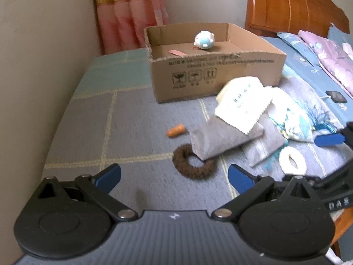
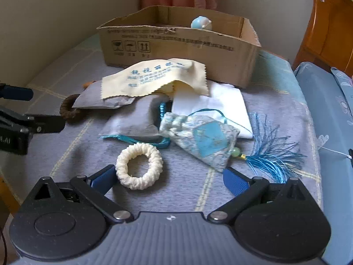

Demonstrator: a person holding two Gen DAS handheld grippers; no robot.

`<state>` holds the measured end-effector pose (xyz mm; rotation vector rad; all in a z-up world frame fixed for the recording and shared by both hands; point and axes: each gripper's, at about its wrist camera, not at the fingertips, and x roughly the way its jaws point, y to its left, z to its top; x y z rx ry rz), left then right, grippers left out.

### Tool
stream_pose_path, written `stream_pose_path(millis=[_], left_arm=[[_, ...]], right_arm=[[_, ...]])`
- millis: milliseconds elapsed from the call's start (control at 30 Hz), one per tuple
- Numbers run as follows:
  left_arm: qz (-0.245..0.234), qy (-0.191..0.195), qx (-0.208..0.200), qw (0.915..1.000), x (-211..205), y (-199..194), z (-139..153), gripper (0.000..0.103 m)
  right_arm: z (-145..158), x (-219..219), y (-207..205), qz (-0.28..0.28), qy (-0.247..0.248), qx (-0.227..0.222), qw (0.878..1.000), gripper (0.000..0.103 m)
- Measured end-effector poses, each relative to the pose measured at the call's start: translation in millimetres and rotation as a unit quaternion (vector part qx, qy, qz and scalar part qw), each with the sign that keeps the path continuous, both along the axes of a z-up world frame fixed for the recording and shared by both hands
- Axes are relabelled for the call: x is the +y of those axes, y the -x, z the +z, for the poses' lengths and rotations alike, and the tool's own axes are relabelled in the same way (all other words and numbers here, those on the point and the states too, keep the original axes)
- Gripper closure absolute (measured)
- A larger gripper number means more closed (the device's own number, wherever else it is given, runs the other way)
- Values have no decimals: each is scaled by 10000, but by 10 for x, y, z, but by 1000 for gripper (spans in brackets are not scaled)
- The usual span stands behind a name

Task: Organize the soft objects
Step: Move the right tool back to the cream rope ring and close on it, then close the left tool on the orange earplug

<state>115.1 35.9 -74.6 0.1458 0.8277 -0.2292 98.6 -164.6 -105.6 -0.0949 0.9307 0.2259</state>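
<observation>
An open cardboard box stands on the bed with a blue-and-white plush ball inside. In front of it lies a pile: a yellow cloth, a grey cloth, a white cloth, and a blue tasselled sachet. A brown scrunchie and a white scrunchie lie nearer. My left gripper is open and empty just before the brown scrunchie. My right gripper is open and empty, the white scrunchie by its left finger.
A small orange piece lies on the grey checked bedspread. A wall runs along the left, a curtain hangs behind the box, and a wooden headboard with pillows is at the right. A dark phone lies on the bed.
</observation>
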Motion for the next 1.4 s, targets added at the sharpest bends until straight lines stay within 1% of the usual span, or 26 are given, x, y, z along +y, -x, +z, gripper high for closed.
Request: stream_pose_path(millis=[200, 300, 433, 633, 700, 767, 867, 900, 933, 967, 1000, 1033, 1100, 1133, 1200, 1233, 1300, 1367, 1400], left_arm=[[228, 83, -162, 9996, 80, -186, 85, 1], [376, 16, -155, 9992, 74, -327, 56, 1], [443, -107, -164, 9988, 15, -447, -4, 1], [544, -6, -201, 9983, 16, -506, -16, 1], [581, 21, -213, 9981, 36, -512, -15, 1], [616, 50, -189, 9979, 54, -533, -24, 1], [553, 130, -132, 9983, 51, -568, -51, 3], [544, 129, -125, 9984, 42, -575, -62, 4], [560, 116, -131, 9983, 32, -580, -73, 4], [567, 114, -131, 9982, 26, -583, -79, 6], [552, 136, -127, 9983, 22, -586, -88, 11], [543, 161, -112, 9983, 23, -589, -95, 13], [544, 208, -82, 9983, 24, -603, -111, 22], [572, 222, -73, 9981, 25, -610, -119, 25], [644, 231, -51, 9976, 11, -619, -131, 37], [662, 255, -16, 9975, -1, -624, -139, 38], [707, 292, 64, 9971, -29, -637, -164, 46], [744, 278, 119, 9968, -65, -639, -195, 48], [762, 209, 71, 9968, -87, -635, -198, 48]], right_arm=[[-7, -8, 24, 63, -4, -76, 10000, 0], [-9, -8, 45, 135, -4, -153, 9998, 0], [21, 22, 119, 332, 6, -321, 9989, 10], [80, 66, 163, 625, 11, -441, 9971, 28], [107, 76, 180, 685, 106, -517, 9963, 28], [149, 53, 202, 740, 78, -586, 9955, 28], [200, 10, 238, 888, -169, -553, 9944, 29], [197, 4, 241, 900, -228, -522, 9943, 29], [179, 7, 229, 911, -255, -468, 9944, 34], [156, 25, 215, 913, -233, -433, 9946, 40], [131, 44, 202, 904, -178, -403, 9949, 43], [115, 62, 209, 910, -146, -407, 9949, 44], [109, 90, 207, 964, -128, -443, 9943, 44], [109, 98, 202, 981, -130, -442, 9941, 44], [106, 105, 189, 984, -142, -451, 9940, 44], [104, 111, 184, 992, -134, -460, 9939, 44], [100, 121, 179, 995, -133, -480, 9938, 44], [97, 127, 175, 1001, -141, -500, 9936, 44], [94, 128, 171, 1008, -139, -507, 9935, 44]])
